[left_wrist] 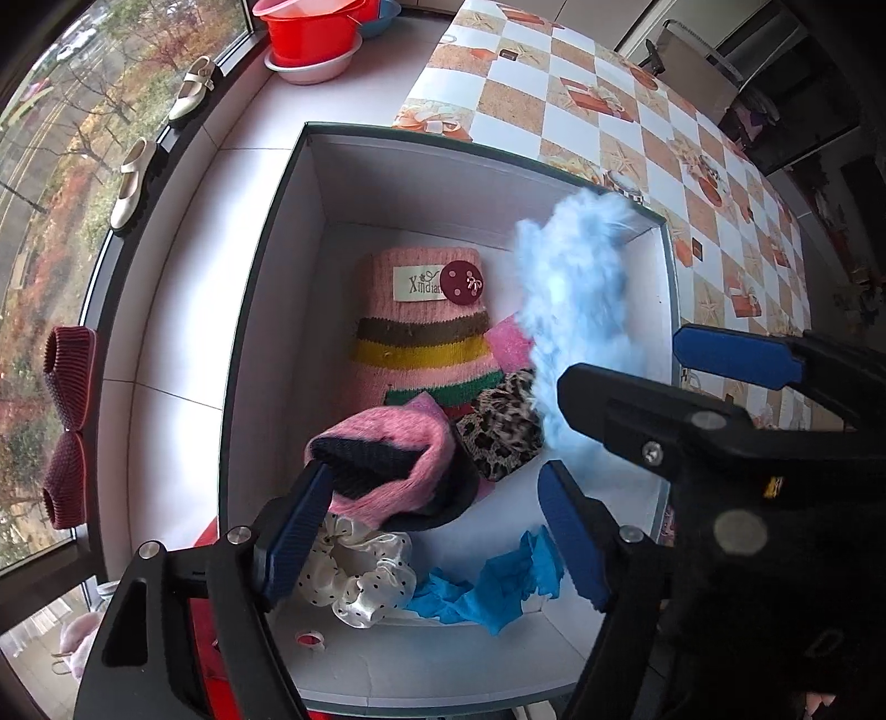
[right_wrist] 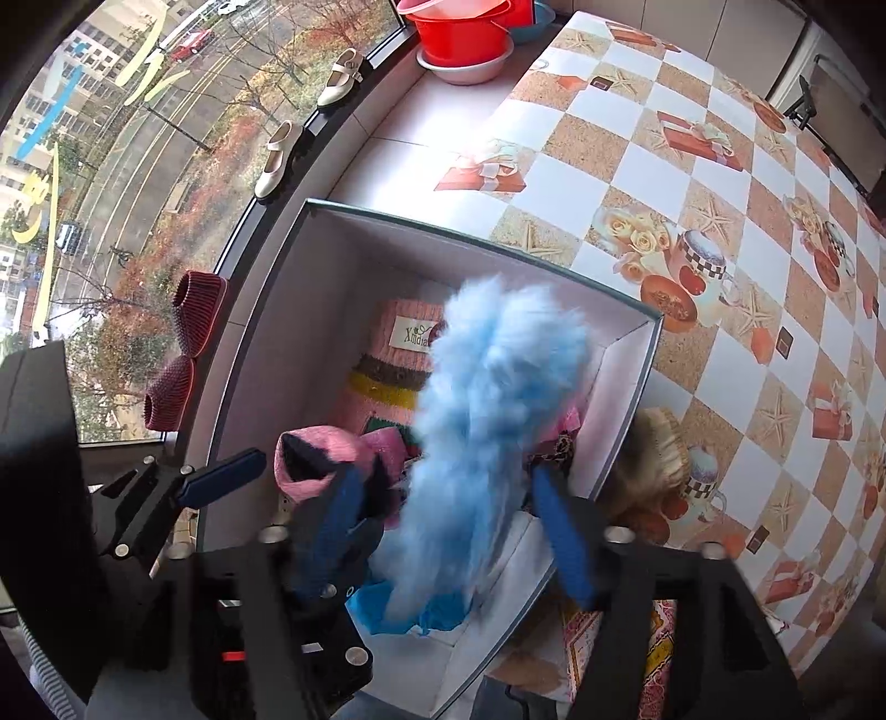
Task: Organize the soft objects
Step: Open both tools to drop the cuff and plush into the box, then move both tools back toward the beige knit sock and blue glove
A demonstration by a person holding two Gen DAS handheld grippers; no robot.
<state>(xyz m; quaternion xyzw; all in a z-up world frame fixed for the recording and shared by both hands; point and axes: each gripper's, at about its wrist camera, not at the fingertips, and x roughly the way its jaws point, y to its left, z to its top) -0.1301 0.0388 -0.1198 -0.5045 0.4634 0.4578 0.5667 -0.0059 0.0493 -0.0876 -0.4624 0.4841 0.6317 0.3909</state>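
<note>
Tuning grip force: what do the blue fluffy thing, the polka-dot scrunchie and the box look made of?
Blue fluffy thing: long-pile faux fur or plush, matte, wispy edges. Polka-dot scrunchie: probably satin, glossy highlights on gathered folds. Box: likely rigid cardboard, smooth matte white inside, dark rim, crisp corners.

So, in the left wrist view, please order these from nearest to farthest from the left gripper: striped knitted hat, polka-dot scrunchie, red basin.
From the left gripper:
1. Polka-dot scrunchie, just beside its left jaw.
2. Striped knitted hat, deeper in the box.
3. Red basin, outside the box, far on the sill.

left wrist: steeply down, close | right wrist: likewise | shared: white box (left_wrist: pixel 387 183) (right_wrist: pixel 354 260)
</note>
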